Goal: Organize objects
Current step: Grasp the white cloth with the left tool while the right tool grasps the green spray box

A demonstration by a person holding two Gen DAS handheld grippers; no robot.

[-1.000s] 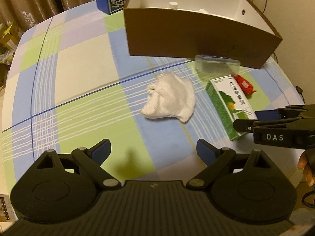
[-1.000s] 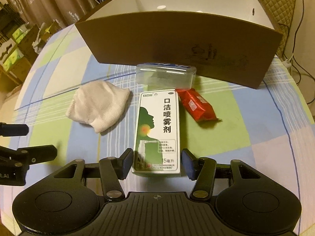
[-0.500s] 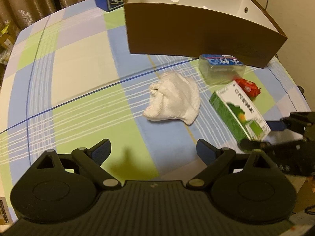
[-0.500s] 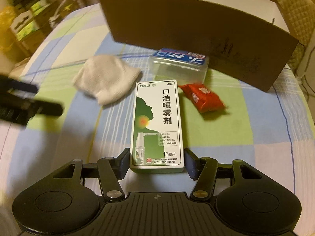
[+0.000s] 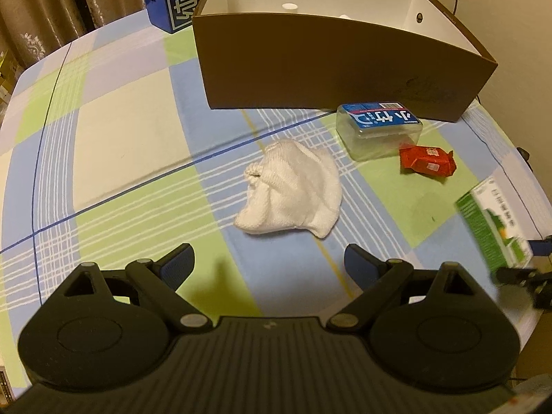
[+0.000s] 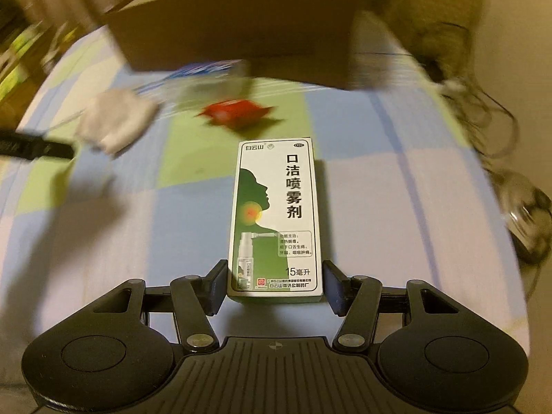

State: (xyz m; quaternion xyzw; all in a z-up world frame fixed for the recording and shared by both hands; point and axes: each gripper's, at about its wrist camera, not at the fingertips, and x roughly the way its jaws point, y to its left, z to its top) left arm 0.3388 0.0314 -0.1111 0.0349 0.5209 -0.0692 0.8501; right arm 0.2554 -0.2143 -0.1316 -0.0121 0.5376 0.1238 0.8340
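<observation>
Spray box (image 6: 276,220) sits clamped by its near end between the right gripper (image 6: 274,288) jaws, apparently lifted clear of the worktop (image 5: 138,131), likely bound for the carton (image 5: 338,69). Left gripper (image 5: 267,264) hovers with jaws spread, empty, before the towel (image 5: 293,193).

The left wrist camera is looking forward and down over its fingers (image 5: 179,264) from above the table (image 5: 131,131), facing the box (image 5: 331,69) across the cloth (image 5: 293,193). The right wrist camera is sitting lower and nearer, facing the same box (image 6: 234,38) from further right, with its background blurring. Both are sharing the cloth (image 6: 114,124), the red packet (image 5: 427,162) (image 6: 234,112) and the carton (image 5: 496,227) (image 6: 276,220).
</observation>
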